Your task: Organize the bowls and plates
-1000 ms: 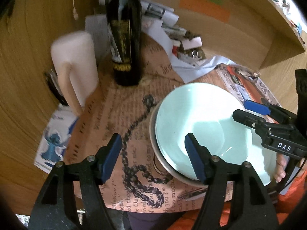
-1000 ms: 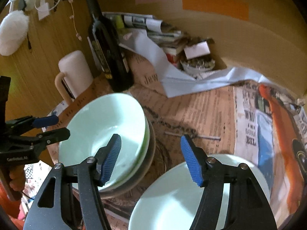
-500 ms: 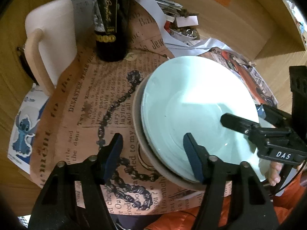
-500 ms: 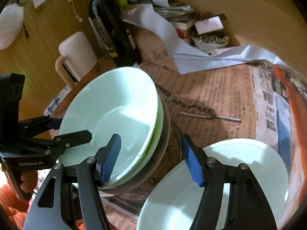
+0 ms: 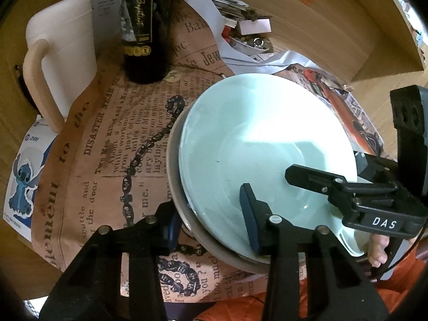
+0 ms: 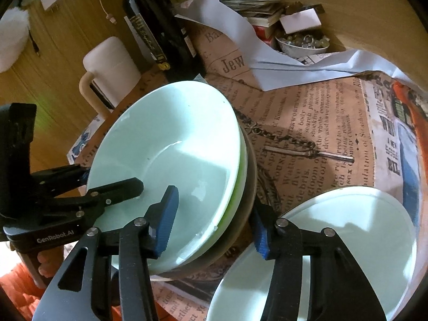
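Note:
A stack of bowls stands on the newspaper-covered table: a pale mint bowl (image 5: 256,144) on top, a green-rimmed bowl (image 6: 242,176) under it, a grey bowl (image 5: 206,230) at the bottom. My left gripper (image 5: 211,219) is open and straddles the stack's near left rim, one finger inside the top bowl, one outside. My right gripper (image 6: 214,219) is open and straddles the stack's right rim the same way. A pale plate (image 6: 347,240) lies to the right of the stack.
A dark wine bottle (image 5: 139,26) and a white mug (image 5: 64,50) stand behind the stack at the left. A small bowl of metal bits (image 6: 302,42), books and loose papers crowd the back by the wooden wall. A sticker sheet (image 5: 24,171) lies at the left edge.
Both grippers have moved in and down onto the bowl stack; each now has one finger inside the top bowl and one outside the rim.

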Available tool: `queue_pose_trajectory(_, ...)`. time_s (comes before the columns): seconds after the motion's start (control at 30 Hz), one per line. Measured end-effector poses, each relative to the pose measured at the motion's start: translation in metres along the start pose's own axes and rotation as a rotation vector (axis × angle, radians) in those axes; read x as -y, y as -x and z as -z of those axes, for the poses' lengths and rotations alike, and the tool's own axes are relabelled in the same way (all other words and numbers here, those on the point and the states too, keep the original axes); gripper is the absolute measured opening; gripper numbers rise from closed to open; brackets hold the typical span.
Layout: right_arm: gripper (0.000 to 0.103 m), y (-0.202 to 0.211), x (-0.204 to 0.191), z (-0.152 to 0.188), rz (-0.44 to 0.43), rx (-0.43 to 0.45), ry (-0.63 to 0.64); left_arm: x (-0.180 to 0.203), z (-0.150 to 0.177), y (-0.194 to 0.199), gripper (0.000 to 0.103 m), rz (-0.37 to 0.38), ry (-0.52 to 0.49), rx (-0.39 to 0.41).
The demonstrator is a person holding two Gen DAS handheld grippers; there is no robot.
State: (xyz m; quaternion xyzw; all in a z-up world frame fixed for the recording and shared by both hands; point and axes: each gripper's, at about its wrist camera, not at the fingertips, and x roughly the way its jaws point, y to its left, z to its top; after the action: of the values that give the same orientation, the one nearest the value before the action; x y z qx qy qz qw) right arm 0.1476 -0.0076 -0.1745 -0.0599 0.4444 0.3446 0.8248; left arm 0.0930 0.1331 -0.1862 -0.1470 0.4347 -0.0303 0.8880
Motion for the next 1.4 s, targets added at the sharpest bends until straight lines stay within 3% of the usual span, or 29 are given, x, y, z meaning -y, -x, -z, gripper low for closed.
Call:
queue_pose_trajectory(0.17, 0.042, 0.003, 0.002, 0.000, 0.002, 0.015, -0.033, 0.005, 0.002, -0.002, 0.039, -0.058, -0.006, 0.008)
queue_pose_trajectory(0.43, 0.036, 0.009, 0.001, 0.001, 0.025, 0.041, -0.039, 0.006, 0.001, 0.002, 0.039, -0.077, 0.001, 0.019)
queue_pose_trajectory(1.4, 0.035, 0.080, 0.019, 0.012, 0.059, 0.202, -0.077, 0.056, -0.015, 0.037, 0.039, -0.043, -0.090, 0.146)
